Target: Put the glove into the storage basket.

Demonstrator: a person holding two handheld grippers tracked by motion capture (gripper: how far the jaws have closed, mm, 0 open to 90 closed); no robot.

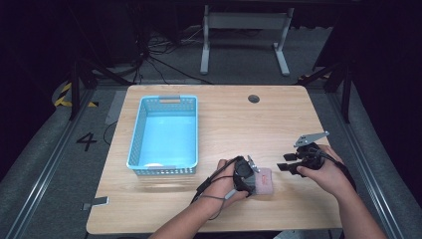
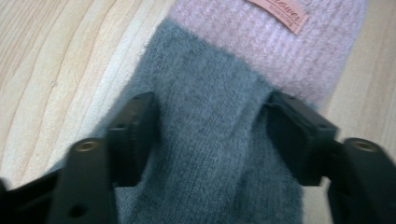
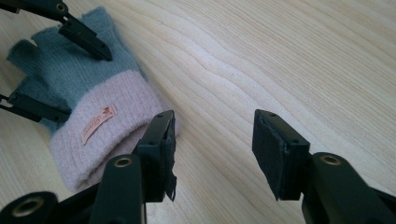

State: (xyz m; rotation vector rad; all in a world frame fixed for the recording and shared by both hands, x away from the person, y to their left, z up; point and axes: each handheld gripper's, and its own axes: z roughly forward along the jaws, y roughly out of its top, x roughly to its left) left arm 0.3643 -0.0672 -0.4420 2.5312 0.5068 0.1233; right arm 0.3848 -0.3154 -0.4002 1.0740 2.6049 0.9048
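Observation:
A knitted glove (image 1: 266, 180), grey with a pink cuff and a small label, lies flat on the wooden table (image 1: 224, 119) near its front edge. My left gripper (image 1: 254, 180) reaches over it from the left. In the left gripper view its pads (image 2: 140, 126) press on both sides of the glove's grey part (image 2: 210, 84), and the wool bunches between them. The right gripper view shows the glove (image 3: 107, 100) with the left gripper (image 3: 88, 87) straddling its grey end. My right gripper (image 3: 212, 144) is open over bare wood beside the pink cuff; in the high view it (image 1: 285, 162) is just right of the glove.
A light blue plastic basket (image 1: 134, 144) stands on the left half of the table, with something small and pale at its near end. A round cable hole (image 1: 254, 98) sits at the back. Bare wood lies between the basket and the glove.

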